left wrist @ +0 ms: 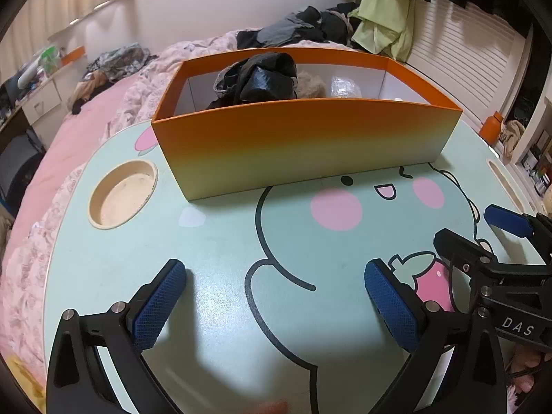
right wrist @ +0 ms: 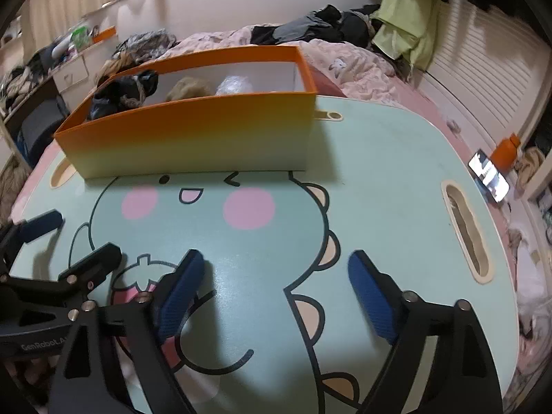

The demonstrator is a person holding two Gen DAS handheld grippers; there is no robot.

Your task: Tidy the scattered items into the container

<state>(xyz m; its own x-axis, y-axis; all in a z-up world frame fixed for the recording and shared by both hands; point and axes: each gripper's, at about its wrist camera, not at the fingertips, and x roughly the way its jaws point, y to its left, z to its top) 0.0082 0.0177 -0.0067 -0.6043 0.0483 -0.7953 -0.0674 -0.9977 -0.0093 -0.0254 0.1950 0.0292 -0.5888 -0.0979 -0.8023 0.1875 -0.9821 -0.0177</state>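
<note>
An orange box [left wrist: 303,145] [right wrist: 193,138] stands at the far side of a mint-green lap table [left wrist: 224,241] [right wrist: 379,172] printed with a cartoon dinosaur. Inside it lie a crumpled black item [left wrist: 258,76] [right wrist: 124,89], a beige fluffy thing [left wrist: 310,84] [right wrist: 188,88] and a clear plastic bundle [left wrist: 345,86] [right wrist: 234,84]. My left gripper [left wrist: 276,296] [right wrist: 74,239] hangs open over the bare tabletop, nothing between its blue pads. Just to its right, my right gripper [right wrist: 276,293] [left wrist: 483,233] is also open and empty. No loose item shows on the table.
The table has a round cup recess [left wrist: 120,196] at its left and a long slot [right wrist: 465,231] at its right. It rests on a bed with a pink cover [left wrist: 51,172] and piled clothes [left wrist: 310,24]. A lit phone [right wrist: 488,176] and an orange bottle [right wrist: 505,151] are at the right.
</note>
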